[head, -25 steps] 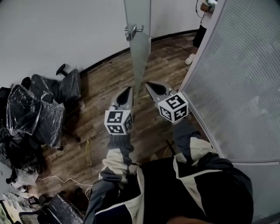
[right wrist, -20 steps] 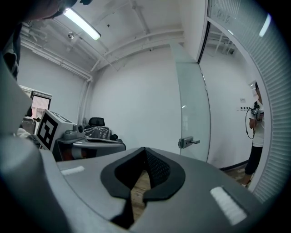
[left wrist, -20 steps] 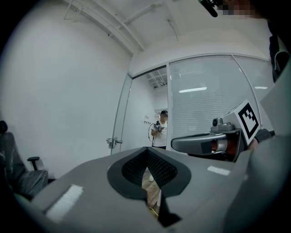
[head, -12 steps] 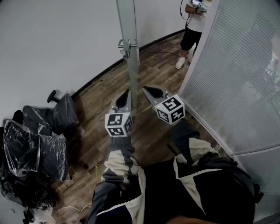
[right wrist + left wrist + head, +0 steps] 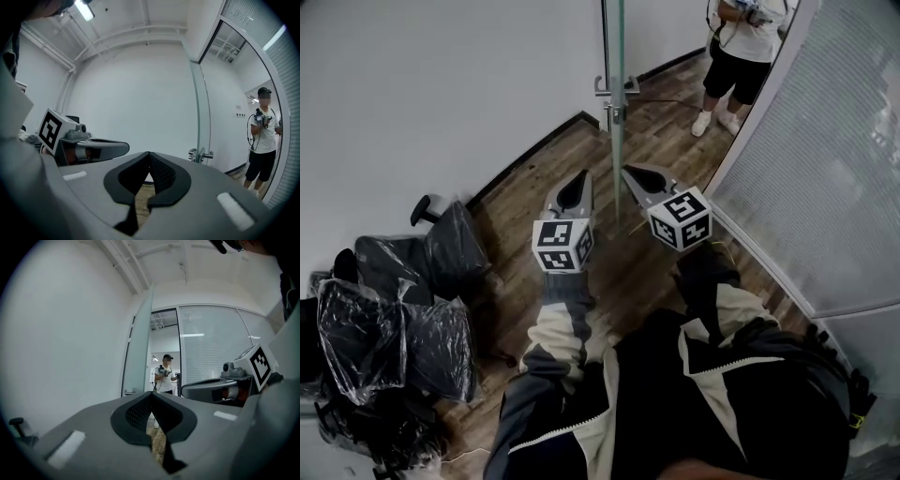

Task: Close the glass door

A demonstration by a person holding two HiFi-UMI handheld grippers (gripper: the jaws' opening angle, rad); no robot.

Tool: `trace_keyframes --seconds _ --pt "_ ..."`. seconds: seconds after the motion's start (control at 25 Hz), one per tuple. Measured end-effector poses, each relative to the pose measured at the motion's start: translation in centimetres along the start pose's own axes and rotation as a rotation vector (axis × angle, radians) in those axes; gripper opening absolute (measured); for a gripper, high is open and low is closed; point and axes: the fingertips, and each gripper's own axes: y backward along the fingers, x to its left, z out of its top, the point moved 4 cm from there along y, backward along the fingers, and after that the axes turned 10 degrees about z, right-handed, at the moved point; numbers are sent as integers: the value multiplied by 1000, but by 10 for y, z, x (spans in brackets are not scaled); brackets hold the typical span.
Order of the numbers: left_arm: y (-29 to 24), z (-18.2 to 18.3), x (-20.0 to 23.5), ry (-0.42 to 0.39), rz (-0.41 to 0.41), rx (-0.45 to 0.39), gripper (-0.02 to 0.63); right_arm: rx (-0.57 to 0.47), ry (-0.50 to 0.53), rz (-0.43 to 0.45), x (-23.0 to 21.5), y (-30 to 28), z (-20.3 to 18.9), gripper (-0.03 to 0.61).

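**Both grippers closed and empty, one on each side of the door's edge**

The glass door (image 5: 617, 141) is standing open, edge-on in the head view. It is rising from the wood floor (image 5: 534, 202) between the white wall (image 5: 441, 94) and the ribbed glass wall (image 5: 825, 169). Its handle (image 5: 614, 86) is sticking out on both faces.

The left gripper (image 5: 579, 183) is pointing forward just left of the door's edge, and the right gripper (image 5: 634, 176) is pointing forward just right of it. In each gripper view the jaws are pressing together with nothing between them, and the door is showing ahead of the tips, apart from them.

A person (image 5: 741, 47) in a white shirt and dark shorts is standing beyond the door. Plastic-wrapped chairs (image 5: 403, 309) are sitting well off to the left by the wall.
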Motion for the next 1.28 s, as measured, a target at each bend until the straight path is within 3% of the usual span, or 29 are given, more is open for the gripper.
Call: trace_keyframes --seconds 0.36,0.84,1.08,1.28 --pt "-48 -6 45 -3 -8 18 11 -12 -13 -43 -44 -65 5 3" --pt "-171 7 75 -58 -38 62 12 -77 -88 -84 -133 -129 16 3" --pt "-206 -5 85 -47 -119 95 12 -84 -135 -148 -145 -140 14 3" --pt "-235 -2 87 -54 -279 90 12 -85 -117 -295 -153 -148 19 3"
